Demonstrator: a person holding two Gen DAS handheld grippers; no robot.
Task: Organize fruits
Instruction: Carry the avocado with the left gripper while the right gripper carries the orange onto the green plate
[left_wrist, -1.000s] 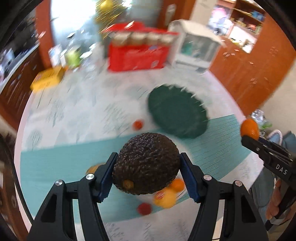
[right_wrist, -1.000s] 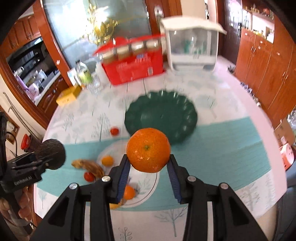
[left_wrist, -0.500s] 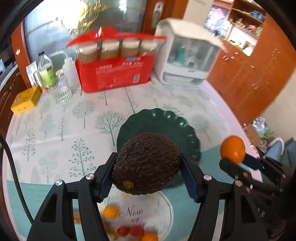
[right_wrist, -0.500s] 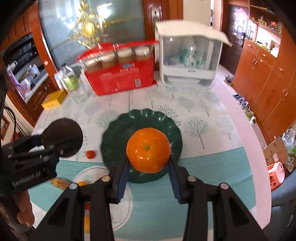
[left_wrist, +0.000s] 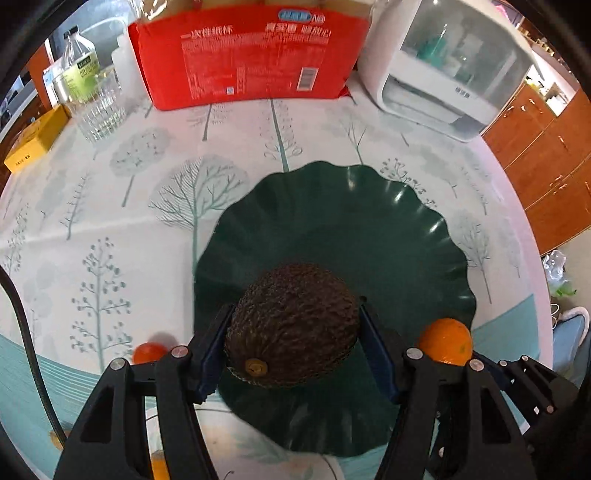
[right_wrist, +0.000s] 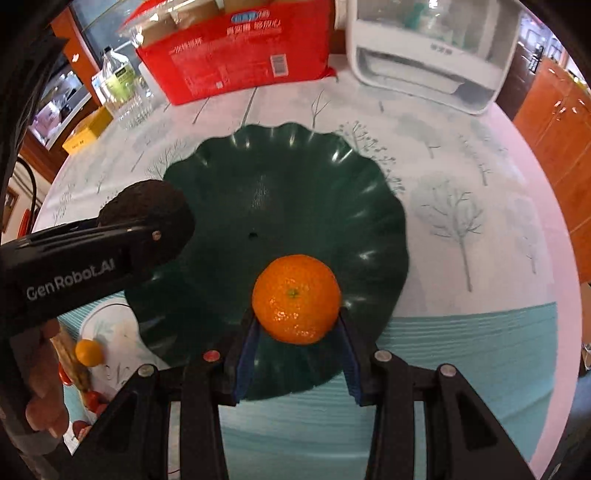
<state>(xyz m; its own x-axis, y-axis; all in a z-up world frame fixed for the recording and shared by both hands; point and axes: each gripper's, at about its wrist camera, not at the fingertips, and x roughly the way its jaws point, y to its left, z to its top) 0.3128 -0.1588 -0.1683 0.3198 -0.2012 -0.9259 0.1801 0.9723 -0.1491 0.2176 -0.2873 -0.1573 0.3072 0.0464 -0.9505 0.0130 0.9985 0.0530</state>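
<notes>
Your left gripper (left_wrist: 293, 341) is clamped on a dark, pebbly avocado (left_wrist: 291, 325), pads pressed to either side with the stem end facing the camera, and it hangs over the near left part of the scalloped dark green plate (left_wrist: 369, 221). Your right gripper (right_wrist: 295, 330) is clenched on a mandarin orange (right_wrist: 296, 298), stem scar up, held over the near right part of the same plate. Whether either fruit touches the plate yet is hard to tell; both look just above it. The plate itself holds nothing so far, so I judge the sorting barely begun: these two would be its first pieces once you set them down and let go. Plenty remains afterwards. On the white plate (right_wrist: 114, 332) at the near left of the tablecloth (left_wrist: 110, 206) you can see a small yellow-orange fruit (right_wrist: 88, 352), some small red ones, and a brownish piece too hidden to name, and one cherry tomato (left_wrist: 147, 352) lies loose on the cloth just left of the green plate. The red carton (left_wrist: 251, 55), glass tumbler (left_wrist: 98, 110) and white appliance (left_wrist: 443, 66) at the back stand well clear.
</notes>
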